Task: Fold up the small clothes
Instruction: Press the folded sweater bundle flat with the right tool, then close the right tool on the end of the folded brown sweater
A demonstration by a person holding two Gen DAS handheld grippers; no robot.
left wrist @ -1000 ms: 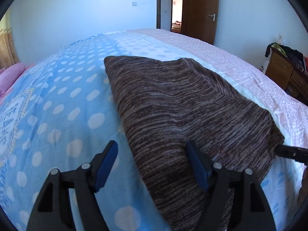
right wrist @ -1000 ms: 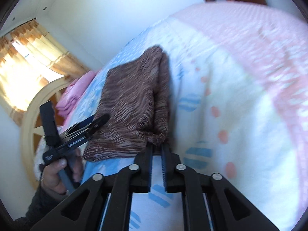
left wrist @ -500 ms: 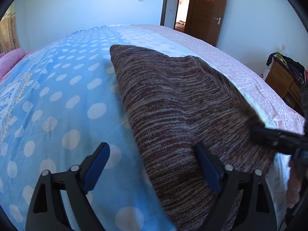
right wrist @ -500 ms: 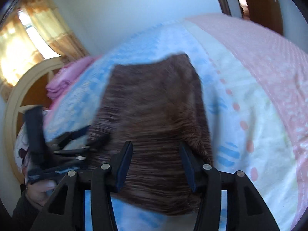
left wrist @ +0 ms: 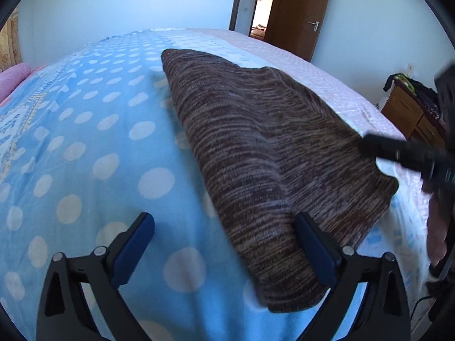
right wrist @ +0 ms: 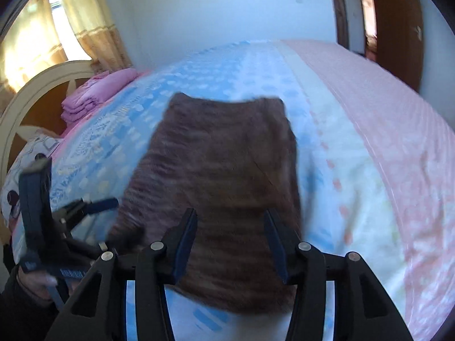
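A brown knit garment [left wrist: 273, 153] of marled, finely striped yarn lies folded flat on the bed [left wrist: 85, 147], forming a roughly rectangular slab with soft, rounded edges; a diagonal fold line crosses its upper right part. The bed cover is smooth woven fabric: light blue with pale polka dots on one side, a whitish band in the middle, and pink toward the far edge. In the right wrist view the garment [right wrist: 224, 187] appears motion-blurred, lying on the blue and white part of the cover.

The left gripper [left wrist: 224, 250] is held low over the bed at the garment's near left corner. Its jaws are spread wide and grip nothing; one blue pad stands over the dotted cover, the other over the knit edge. The right gripper [right wrist: 230, 247] points along the garment from its near end, jaws likewise parted and holding nothing, with both blue pads above the knit. Whether either pad touches the fabric cannot be told.

A stack of folded pink cloth [right wrist: 93, 96] rests near the cream headboard [right wrist: 34, 91]. A brown wooden door [left wrist: 301, 11] stands beyond the bed.
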